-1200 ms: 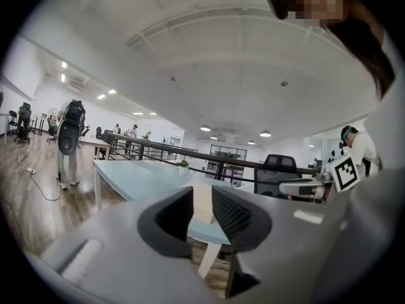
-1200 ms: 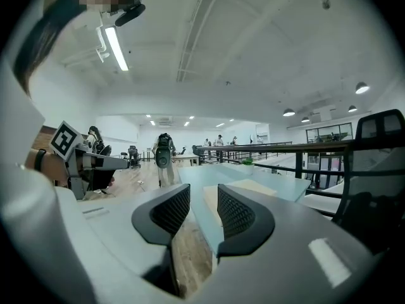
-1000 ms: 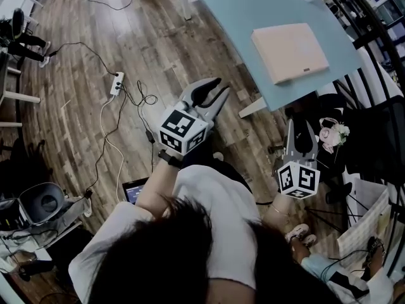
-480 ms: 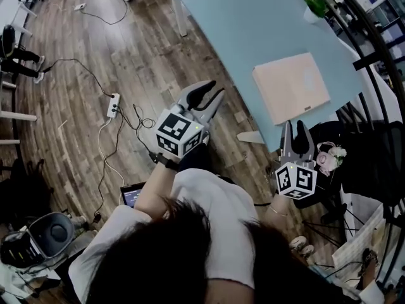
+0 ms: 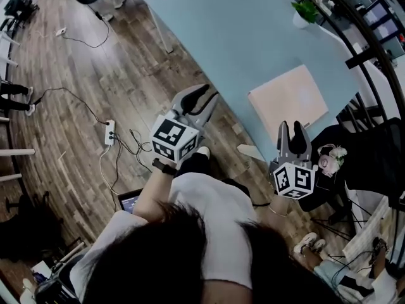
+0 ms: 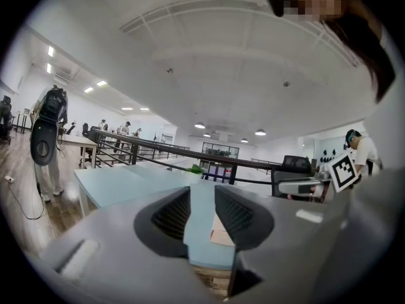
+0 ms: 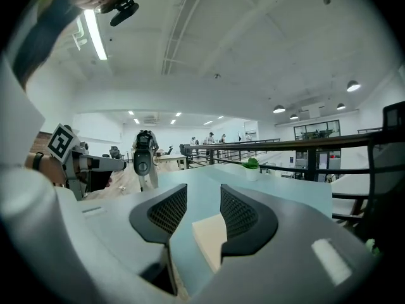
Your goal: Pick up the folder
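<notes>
Pale blue surface point(image 5: 240, 37) carries a beige folder point(image 5: 288, 100). Left tool point(image 5: 212, 92) and right tool point(image 5: 291, 126) hover near its edge, jaws apart, empty; the left jaws have just opened further.

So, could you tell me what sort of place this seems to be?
Probably a large open-plan office or lab: a long pale blue table on a wooden floor, a black railing beside it, and people at desks under ceiling lights in the distance.

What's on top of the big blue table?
A pale folder lies flat on the table near its front edge, and a small potted plant stands at the far side. Anything under the folder is covered.
</notes>
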